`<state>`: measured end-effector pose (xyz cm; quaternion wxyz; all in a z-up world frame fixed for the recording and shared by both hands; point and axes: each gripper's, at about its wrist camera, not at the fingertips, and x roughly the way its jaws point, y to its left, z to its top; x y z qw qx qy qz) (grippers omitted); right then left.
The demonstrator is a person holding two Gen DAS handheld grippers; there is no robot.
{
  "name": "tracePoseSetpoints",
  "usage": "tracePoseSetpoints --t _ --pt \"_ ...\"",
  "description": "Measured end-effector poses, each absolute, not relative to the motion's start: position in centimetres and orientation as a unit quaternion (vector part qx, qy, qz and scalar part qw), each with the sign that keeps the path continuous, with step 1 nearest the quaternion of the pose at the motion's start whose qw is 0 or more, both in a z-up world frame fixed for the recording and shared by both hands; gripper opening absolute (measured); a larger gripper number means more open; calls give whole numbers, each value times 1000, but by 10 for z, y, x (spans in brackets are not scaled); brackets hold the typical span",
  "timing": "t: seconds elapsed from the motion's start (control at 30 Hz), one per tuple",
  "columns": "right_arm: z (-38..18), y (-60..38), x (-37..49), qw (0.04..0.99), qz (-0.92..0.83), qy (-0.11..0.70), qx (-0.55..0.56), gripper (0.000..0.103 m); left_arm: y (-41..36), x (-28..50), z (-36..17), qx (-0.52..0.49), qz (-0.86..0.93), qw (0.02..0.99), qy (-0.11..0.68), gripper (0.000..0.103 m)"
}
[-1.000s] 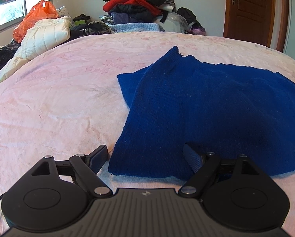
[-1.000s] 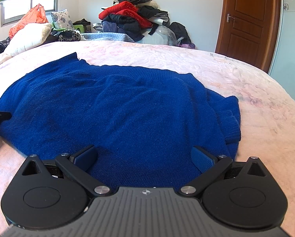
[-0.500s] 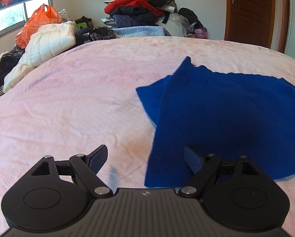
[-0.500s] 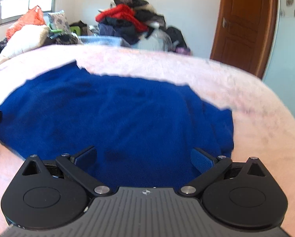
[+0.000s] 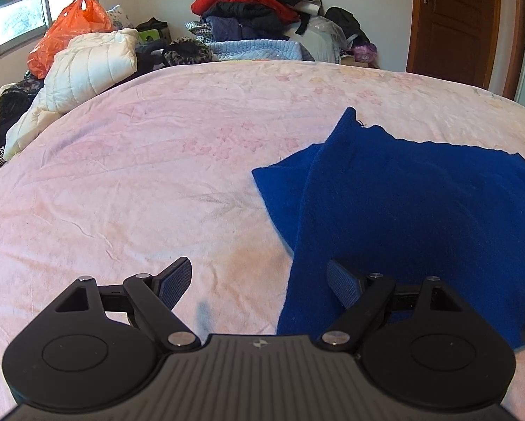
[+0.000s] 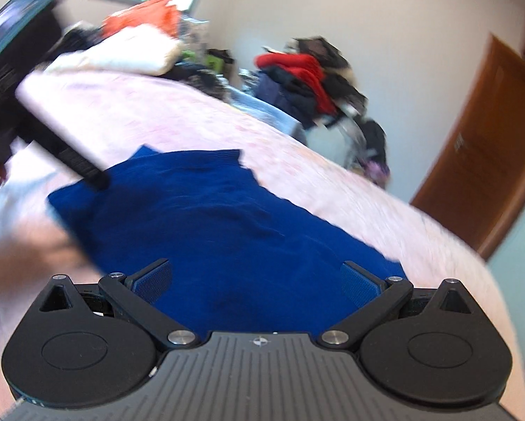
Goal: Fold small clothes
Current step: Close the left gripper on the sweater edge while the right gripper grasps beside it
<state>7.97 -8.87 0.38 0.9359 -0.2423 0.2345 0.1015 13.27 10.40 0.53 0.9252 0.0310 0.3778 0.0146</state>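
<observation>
A dark blue knitted sweater lies flat on the pink bed sheet, with a sleeve folded under its left side. My left gripper hovers open over the sweater's near left edge, its right pad above the knit and its left pad above bare sheet. It holds nothing. In the blurred, tilted right wrist view, my right gripper is open and empty above the sweater. The left gripper's dark finger reaches in over the sweater's far left corner.
A heap of clothes sits past the bed's far edge, with a white quilted jacket and an orange bag at the back left. A wooden door stands at the right. A blurred hand shows at the left.
My left gripper has drifted left and up, so the sweater sits further right in its view. The right gripper has pulled back and rolled, tilting its view. Both stay open.
</observation>
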Motion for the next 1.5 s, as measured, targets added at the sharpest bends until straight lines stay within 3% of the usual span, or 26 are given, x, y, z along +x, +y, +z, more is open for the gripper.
tracePoseSetpoints --t 0.3,0.53,0.93,1.1,1.17,1.4,1.47,1.5 --pt "-5 -50 67 920 130 238 -284 102 131 166 -4 -42 -30 904 425 85" --pt "-22 -21 67 901 148 250 -321 102 157 200 -11 -149 -81 877 449 98" --pt "-41 13 81 903 108 215 -356 101 160 263 -21 -267 -191 823 464 100" --pt "-46 28 93 904 92 193 -372 99 144 284 -21 -264 -210 817 468 100" --pt "-45 33 98 902 97 192 -374 94 135 289 -21 -254 -211 820 466 100" --pt "-51 46 95 895 119 180 -389 58 106 298 -16 -173 -209 847 458 97" --pt "-53 48 90 893 128 176 -393 49 98 296 -14 -138 -191 859 454 87" --pt "-54 48 88 893 129 174 -395 46 94 295 -13 -116 -180 866 453 74"
